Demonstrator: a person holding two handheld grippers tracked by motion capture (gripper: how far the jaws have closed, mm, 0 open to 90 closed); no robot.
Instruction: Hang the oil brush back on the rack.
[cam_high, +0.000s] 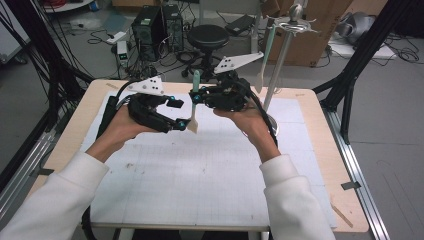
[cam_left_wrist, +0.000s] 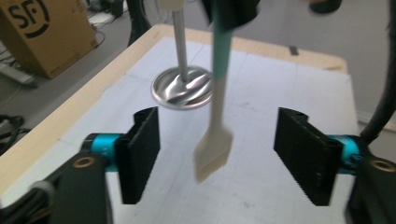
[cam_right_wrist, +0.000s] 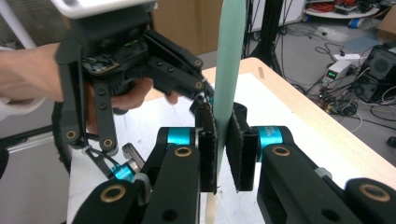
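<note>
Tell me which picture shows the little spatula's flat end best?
The left gripper view: the spatula hangs between that gripper's open jaws, its cream blade in full sight. The high view shows it small. The right gripper view shows mostly its green handle, clamped.

Small spatula w/ mint-green handle & cream flat blade (cam_high: 193, 107), hanging upright, blade down. Above white table mat, not touching it.

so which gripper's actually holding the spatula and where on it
The right gripper grips the spatula by its green handle. The left gripper stands open around the cream blade, not touching it.
</note>
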